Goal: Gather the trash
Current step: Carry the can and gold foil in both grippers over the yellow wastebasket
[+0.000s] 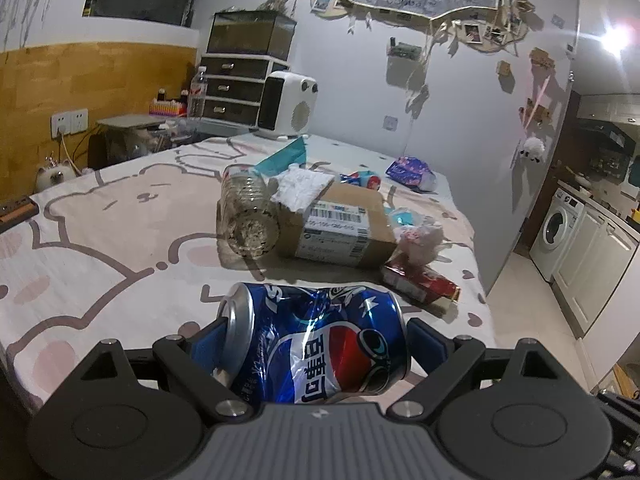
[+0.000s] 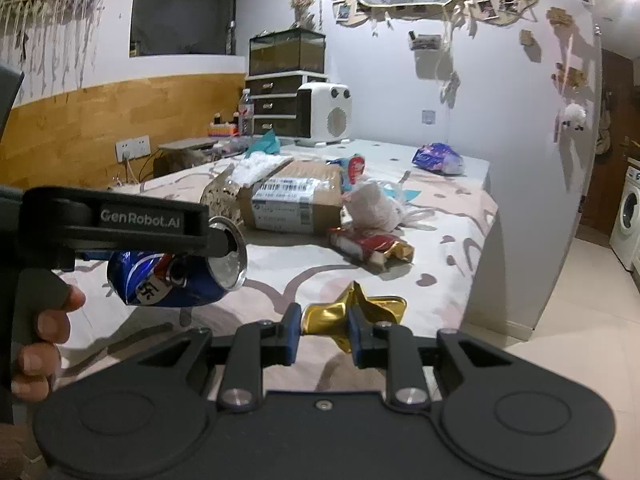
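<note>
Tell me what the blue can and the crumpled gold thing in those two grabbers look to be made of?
The blue can, held in the left gripper, looks like thin aluminium: glossy printed skin, bare silver rim, dented creases that catch the light. The gold wrapper, pinched in the right gripper, seems to be metallic foil or foil-coated film: mirror-like shine and sharp, stiff folds. Which one, I cannot tell.

Dim indoor lighting is prevailing; a ceiling lamp (image 1: 618,38) is flaring at the upper right, objects are casting soft shadows, and fisheye distortion is darkening the corners
</note>
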`<action>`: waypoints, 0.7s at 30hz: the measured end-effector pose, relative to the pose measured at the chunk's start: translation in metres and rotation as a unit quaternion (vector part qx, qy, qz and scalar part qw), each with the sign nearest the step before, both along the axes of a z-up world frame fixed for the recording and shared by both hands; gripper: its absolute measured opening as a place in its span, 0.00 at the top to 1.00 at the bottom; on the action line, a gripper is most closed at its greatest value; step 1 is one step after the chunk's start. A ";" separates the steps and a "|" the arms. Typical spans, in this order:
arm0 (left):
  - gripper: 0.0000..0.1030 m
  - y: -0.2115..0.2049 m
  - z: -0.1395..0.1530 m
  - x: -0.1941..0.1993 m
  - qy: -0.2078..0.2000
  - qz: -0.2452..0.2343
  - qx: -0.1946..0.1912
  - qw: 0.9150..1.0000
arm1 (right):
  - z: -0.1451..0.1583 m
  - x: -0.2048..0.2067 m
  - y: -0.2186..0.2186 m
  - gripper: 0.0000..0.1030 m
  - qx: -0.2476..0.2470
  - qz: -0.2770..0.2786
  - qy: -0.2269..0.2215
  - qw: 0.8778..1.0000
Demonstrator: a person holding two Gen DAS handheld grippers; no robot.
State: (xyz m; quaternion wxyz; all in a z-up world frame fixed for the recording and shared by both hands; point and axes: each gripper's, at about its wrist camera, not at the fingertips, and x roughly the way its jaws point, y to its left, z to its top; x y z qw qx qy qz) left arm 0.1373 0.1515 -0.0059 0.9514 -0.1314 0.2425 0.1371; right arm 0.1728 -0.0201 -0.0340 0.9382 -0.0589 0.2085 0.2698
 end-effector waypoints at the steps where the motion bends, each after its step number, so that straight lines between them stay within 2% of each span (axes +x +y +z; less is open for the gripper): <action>1: 0.11 -0.003 0.000 -0.002 -0.002 -0.002 0.001 1.000 | 0.001 -0.002 -0.004 0.76 0.003 -0.004 -0.002 1.000; 12: 0.11 -0.063 0.006 -0.008 -0.015 -0.064 0.017 0.998 | 0.007 -0.025 -0.067 0.76 0.025 -0.072 -0.015 0.997; 21: 0.11 -0.134 0.002 -0.001 -0.021 -0.138 0.032 0.990 | 0.001 -0.044 -0.140 0.76 0.037 -0.147 -0.021 0.988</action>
